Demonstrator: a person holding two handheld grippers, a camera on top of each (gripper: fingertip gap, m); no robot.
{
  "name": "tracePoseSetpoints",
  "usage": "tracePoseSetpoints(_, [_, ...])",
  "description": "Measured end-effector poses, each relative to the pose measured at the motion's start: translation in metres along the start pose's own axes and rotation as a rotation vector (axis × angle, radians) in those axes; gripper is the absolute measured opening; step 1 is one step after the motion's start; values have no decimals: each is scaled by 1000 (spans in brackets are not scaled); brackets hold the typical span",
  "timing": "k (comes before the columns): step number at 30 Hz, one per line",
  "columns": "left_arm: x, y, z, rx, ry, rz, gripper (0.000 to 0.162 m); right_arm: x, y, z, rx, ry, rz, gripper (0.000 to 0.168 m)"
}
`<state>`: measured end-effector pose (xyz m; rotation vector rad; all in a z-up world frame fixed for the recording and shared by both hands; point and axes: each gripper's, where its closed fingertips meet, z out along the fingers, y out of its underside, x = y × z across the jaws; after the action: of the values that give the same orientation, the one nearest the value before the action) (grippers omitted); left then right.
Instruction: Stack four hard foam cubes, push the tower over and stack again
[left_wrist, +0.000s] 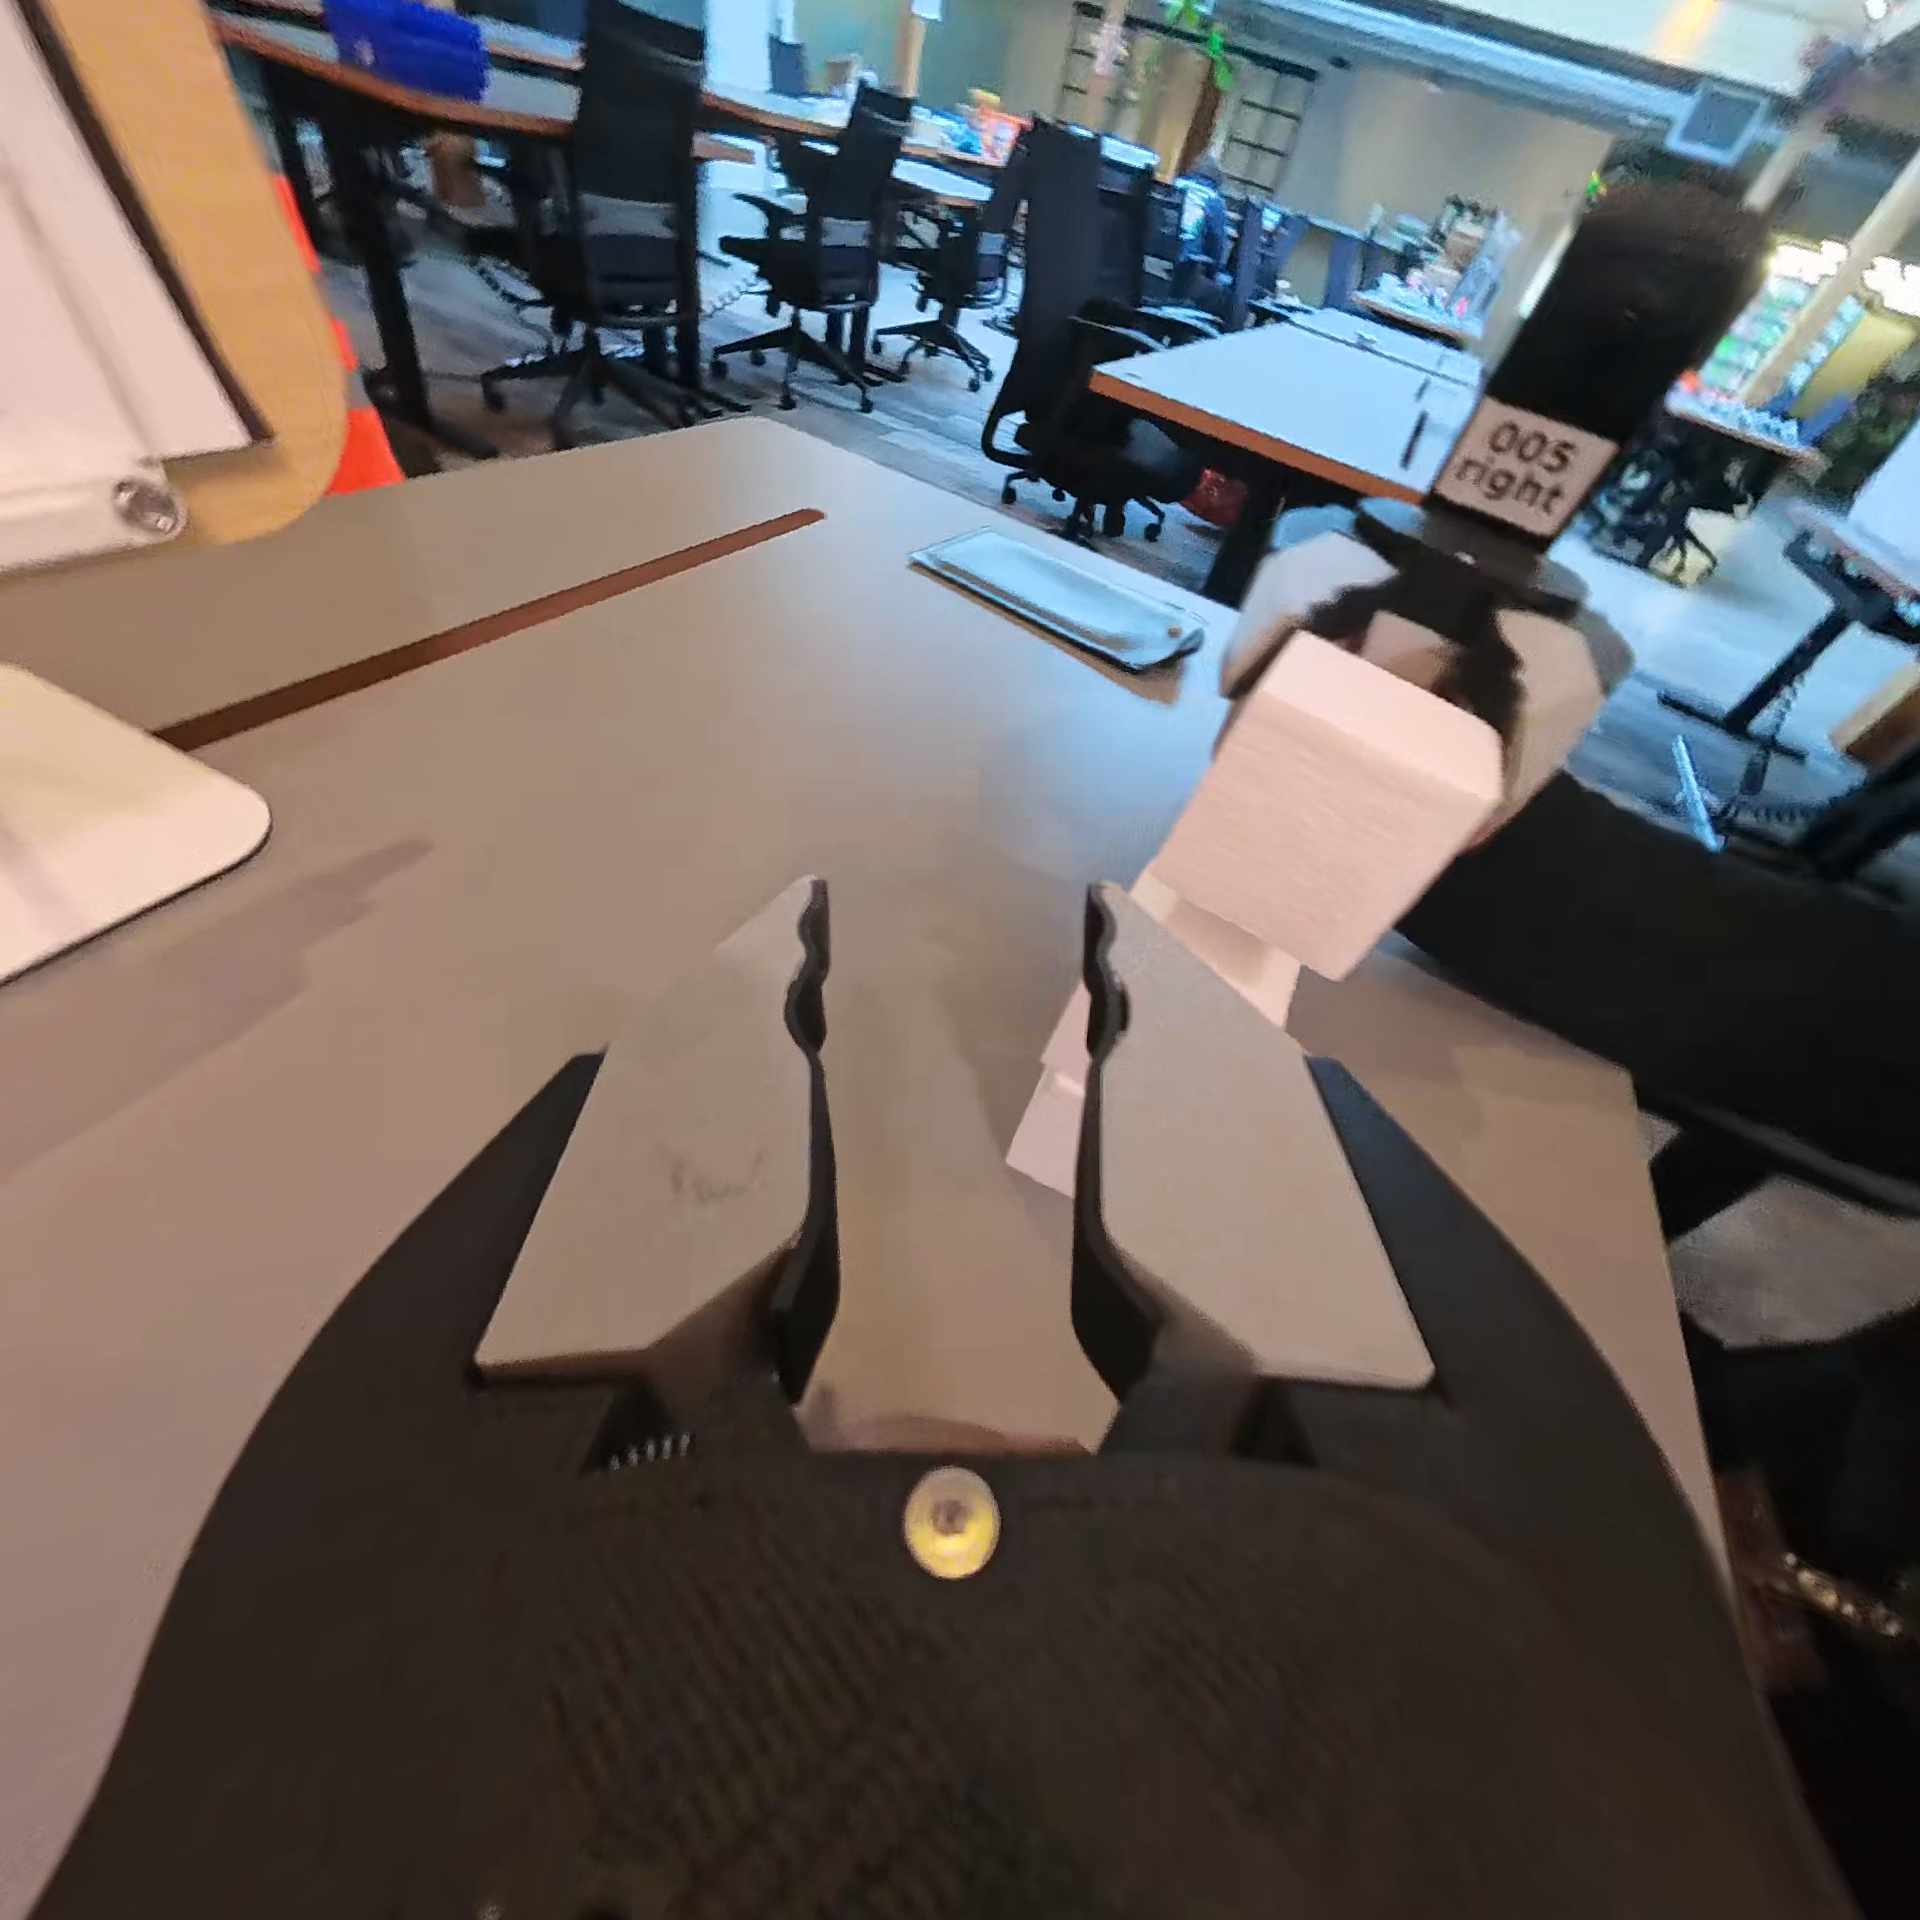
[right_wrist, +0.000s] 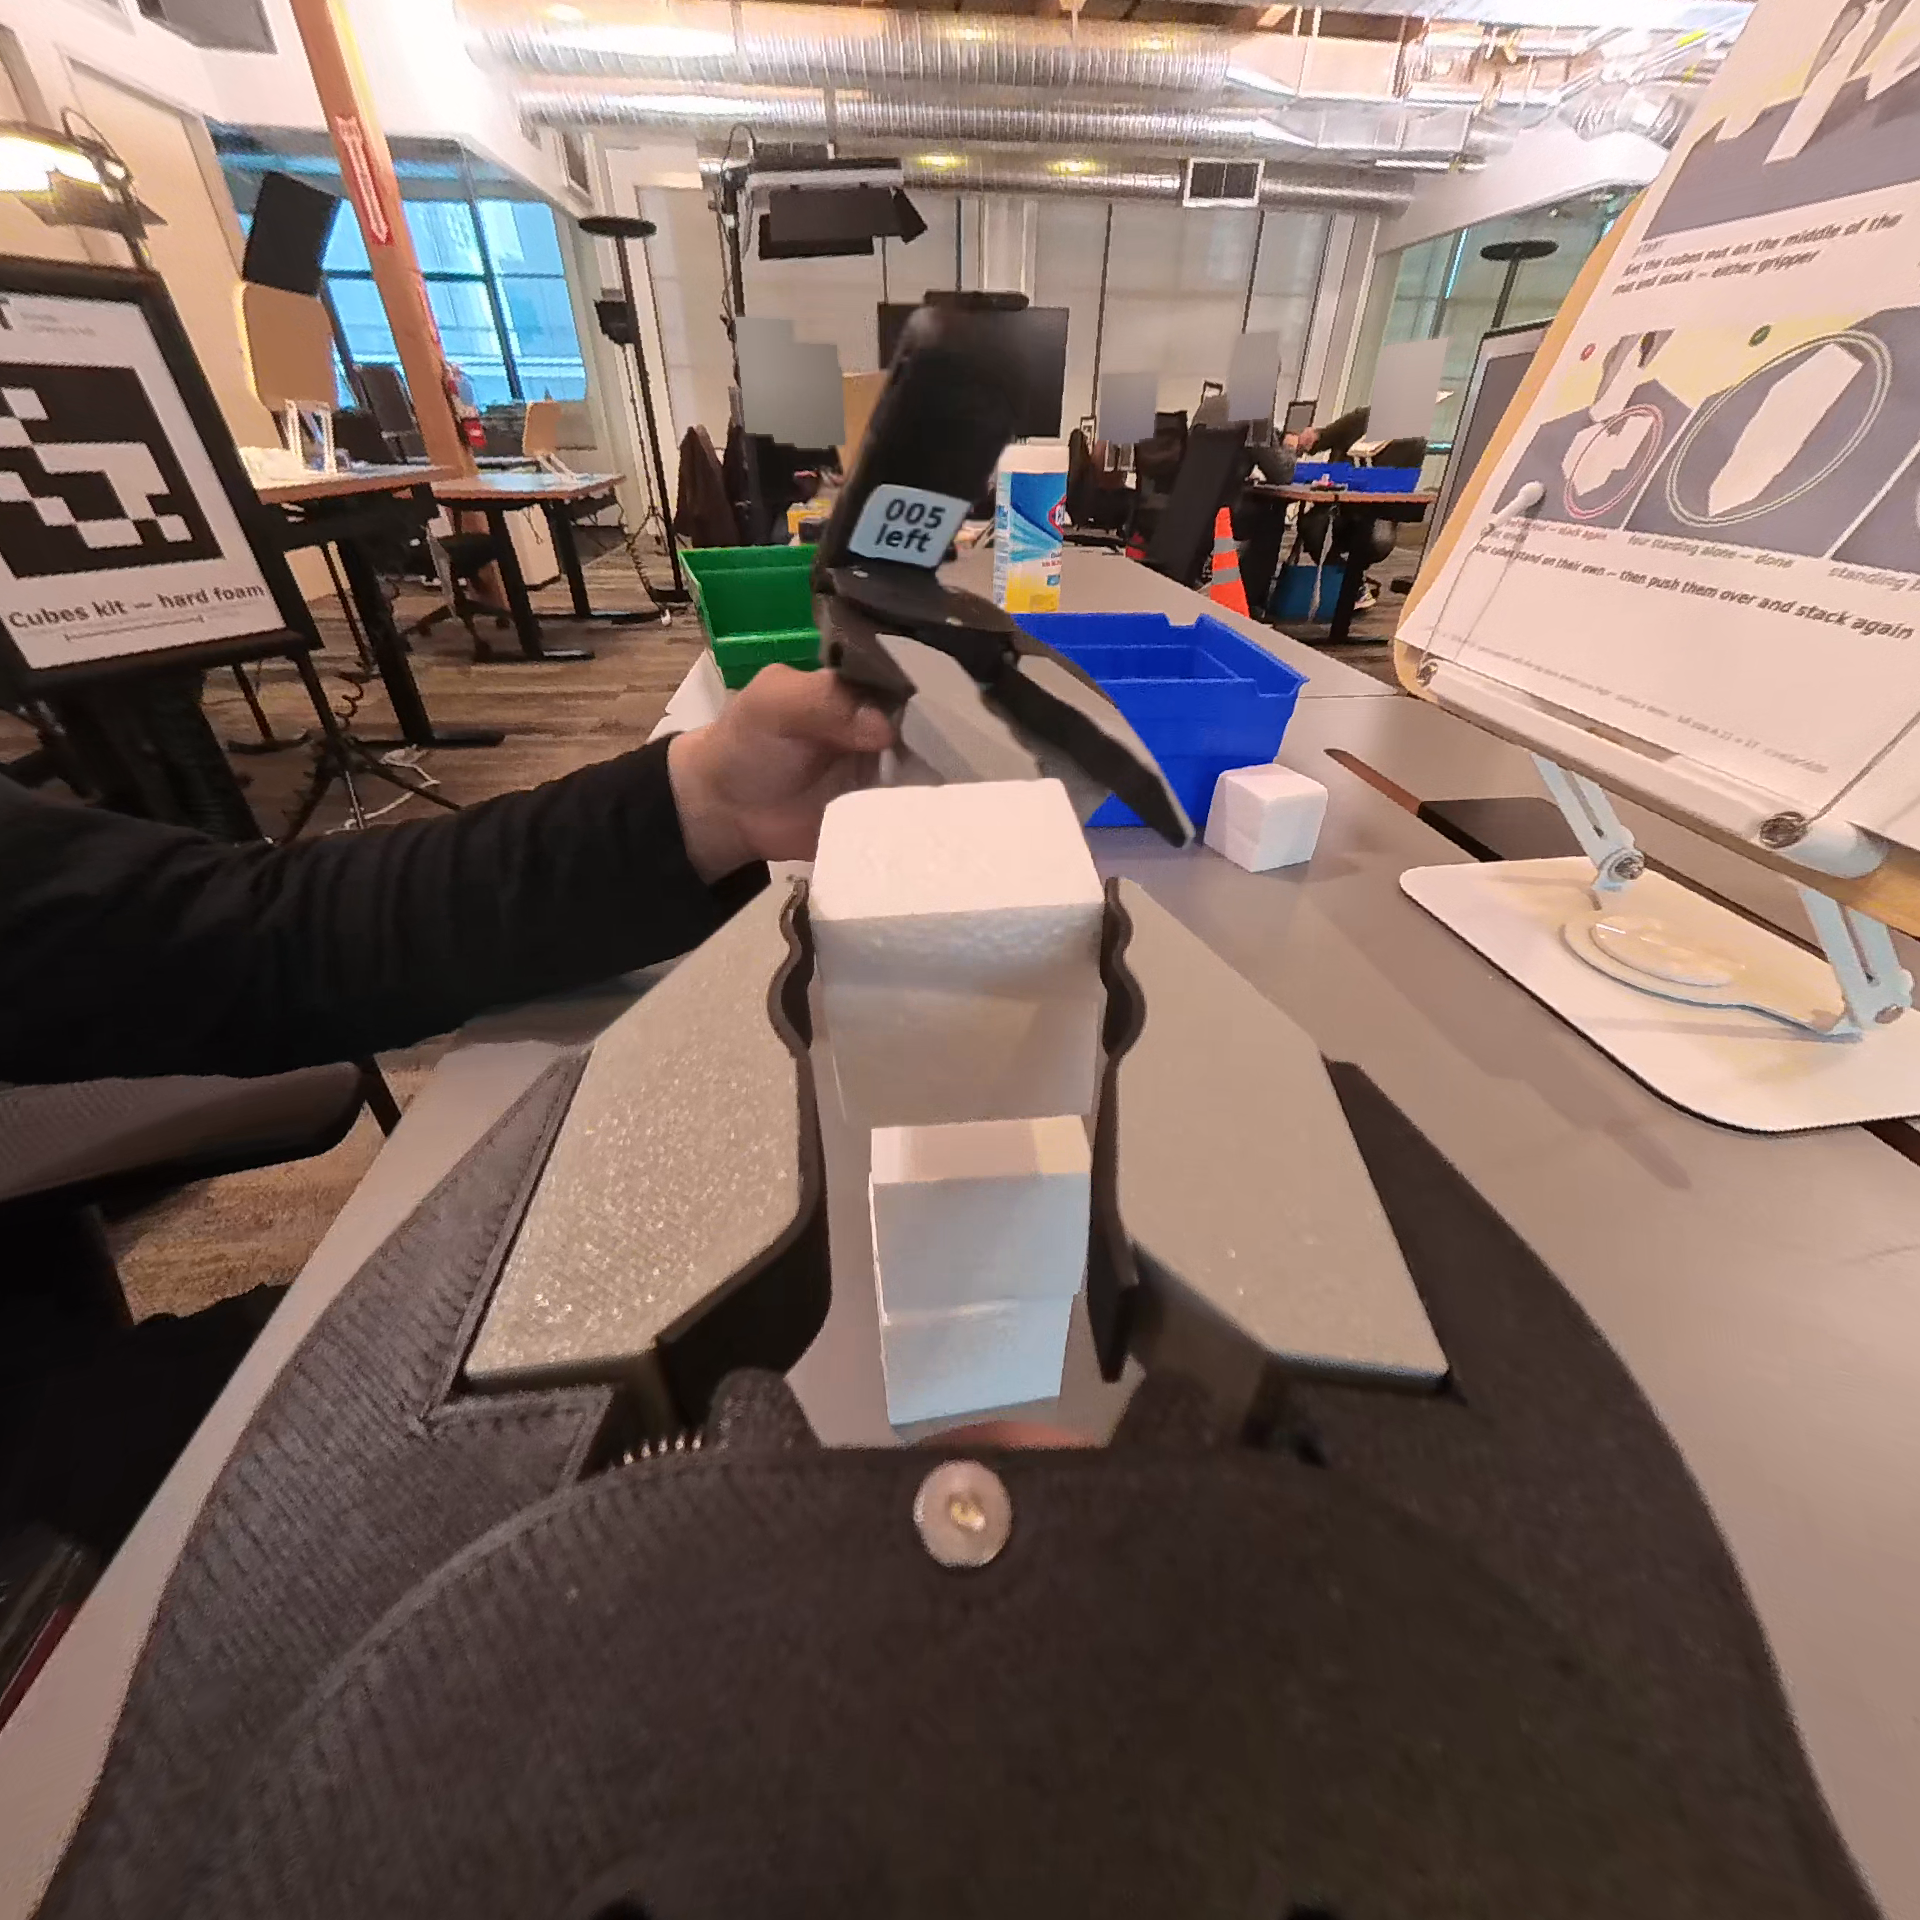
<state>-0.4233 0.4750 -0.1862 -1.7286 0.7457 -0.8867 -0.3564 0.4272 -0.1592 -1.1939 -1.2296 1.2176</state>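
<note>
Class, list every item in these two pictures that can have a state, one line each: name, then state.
Right gripper: shut on the top white foam cube.
Top white foam cube: held above the stack.
Stack of two white foam cubes: upright on the grey table.
Left gripper: open, empty.
Lone white foam cube: resting beside the blue plastic bin.

Your grey table (right_wrist: 1558, 1299) carries a two-cube stack (right_wrist: 977, 1278), a lone cube (right_wrist: 1265, 816), a white stand base (right_wrist: 1662, 997) and a blue bin (right_wrist: 1174, 675).
</note>
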Motion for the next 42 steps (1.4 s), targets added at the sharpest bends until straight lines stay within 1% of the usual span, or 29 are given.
tracePoseSetpoints(4, [-12,3,-1,8,-18,-90,47,0,6,2,-24,-2,-8,53])
tracePoseSetpoints(8, [-13,1,-2,26,-12,-118,47,1,8,2,-25,-8,-4,53])
tracePoseSetpoints(12, [-17,8,2,-1,-25,-141,46,2,9,2,-22,-16,1,53])
tracePoseSetpoints(42, [-16,12,5,-23,-15,-153,46,4,24,6,-69,-31,31,55])
